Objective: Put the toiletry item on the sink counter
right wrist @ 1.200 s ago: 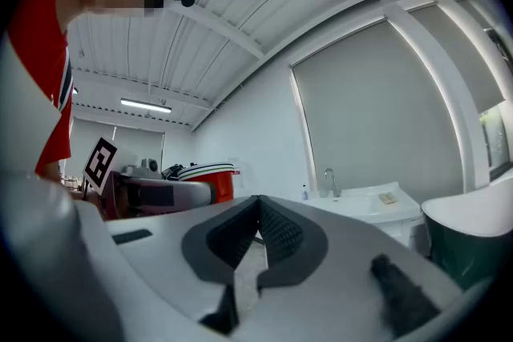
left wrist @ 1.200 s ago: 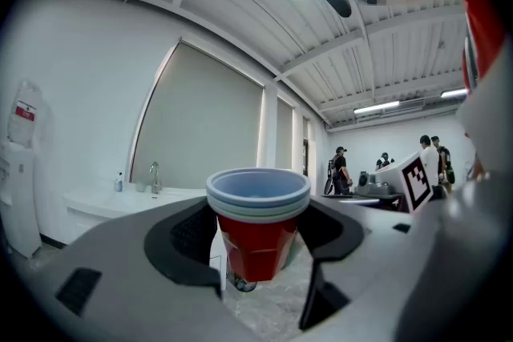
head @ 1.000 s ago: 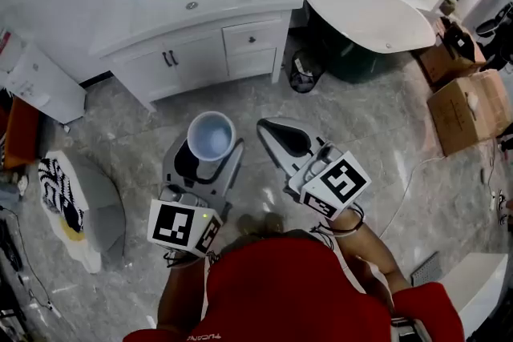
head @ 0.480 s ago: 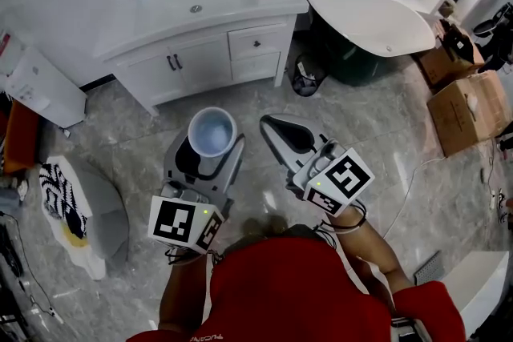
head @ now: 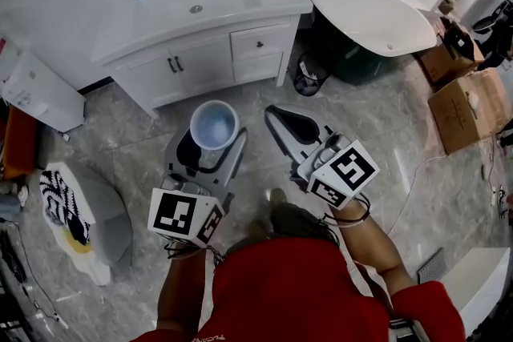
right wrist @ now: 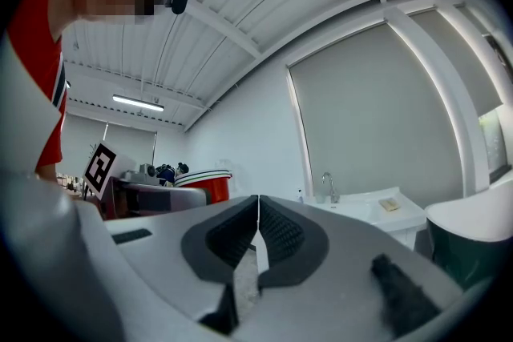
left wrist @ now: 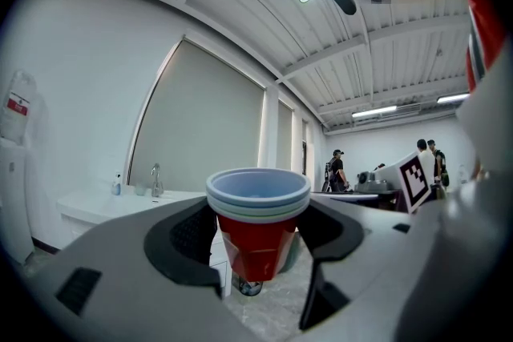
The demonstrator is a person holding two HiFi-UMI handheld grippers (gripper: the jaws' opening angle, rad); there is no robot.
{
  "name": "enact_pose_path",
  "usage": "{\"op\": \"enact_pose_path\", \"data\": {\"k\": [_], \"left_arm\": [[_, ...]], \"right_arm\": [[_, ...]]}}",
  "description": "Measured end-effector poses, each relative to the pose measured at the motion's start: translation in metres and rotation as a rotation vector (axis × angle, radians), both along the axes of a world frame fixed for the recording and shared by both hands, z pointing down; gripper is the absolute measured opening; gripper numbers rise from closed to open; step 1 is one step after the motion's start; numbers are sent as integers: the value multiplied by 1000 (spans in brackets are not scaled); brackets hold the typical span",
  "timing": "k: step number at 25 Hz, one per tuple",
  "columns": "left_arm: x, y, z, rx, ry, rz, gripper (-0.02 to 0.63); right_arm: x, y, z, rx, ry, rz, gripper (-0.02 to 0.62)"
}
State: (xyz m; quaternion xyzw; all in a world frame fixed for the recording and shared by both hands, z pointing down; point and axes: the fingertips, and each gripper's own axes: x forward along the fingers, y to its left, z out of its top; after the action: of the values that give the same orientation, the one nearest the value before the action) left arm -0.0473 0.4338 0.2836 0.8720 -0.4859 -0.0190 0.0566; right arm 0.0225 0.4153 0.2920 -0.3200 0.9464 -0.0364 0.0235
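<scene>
**While the cups are riding in the left tongs, the counter is waiting**

Because the nested stack of thin disposable cups [left wrist: 258, 192], red outside and pale blue inside, is sitting upright between the left gripper [left wrist: 258, 252] jaws, that tool is standing wide and pressing on the red walls below the rims. The stack is hanging over the floor in front of the white vanity sink counter [head: 120, 36], well short of it and roughly in line with its cabinet doors.

I am judging the cups as very light and easily crushed. They are probably slick-sided, and tapered enough to slip downward. The hold is sitting best just under the stiffer rolled rims, with gentle pressure and the stack kept upright.

Further right, also in front of the counter, the right gripper [right wrist: 258, 228] is carrying nothing, its pads meeting.
</scene>
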Motion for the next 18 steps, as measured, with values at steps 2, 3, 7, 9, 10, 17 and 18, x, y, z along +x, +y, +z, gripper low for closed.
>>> {"op": "enact_pose_path", "data": {"k": [2, 3, 7, 9, 10, 17, 18], "left_arm": [[-3, -10, 3, -8, 2, -5, 318], [-5, -16, 5, -12, 4, -9, 318], [-9, -43, 11, -22, 9, -25, 318], [-10, -60, 12, -21, 4, -35, 318], [-10, -69, 13, -21, 2, -40, 318], [-9, -147, 15, -29, -6, -70, 318], [-8, -159, 15, -29, -5, -77, 318]], "right_arm": [[-2, -9, 2, 1, 1, 1, 29], [-3, -14, 3, 1, 2, 0, 29], [-5, -41, 8, 2, 5, -9, 30], [-4, -58, 10, 6, 6, -18, 31], [-4, -68, 11, 8, 6, -22, 31], [2, -152, 11, 10, -6, -47, 29], [2, -163, 11, 10, -4, -54, 29]]}}
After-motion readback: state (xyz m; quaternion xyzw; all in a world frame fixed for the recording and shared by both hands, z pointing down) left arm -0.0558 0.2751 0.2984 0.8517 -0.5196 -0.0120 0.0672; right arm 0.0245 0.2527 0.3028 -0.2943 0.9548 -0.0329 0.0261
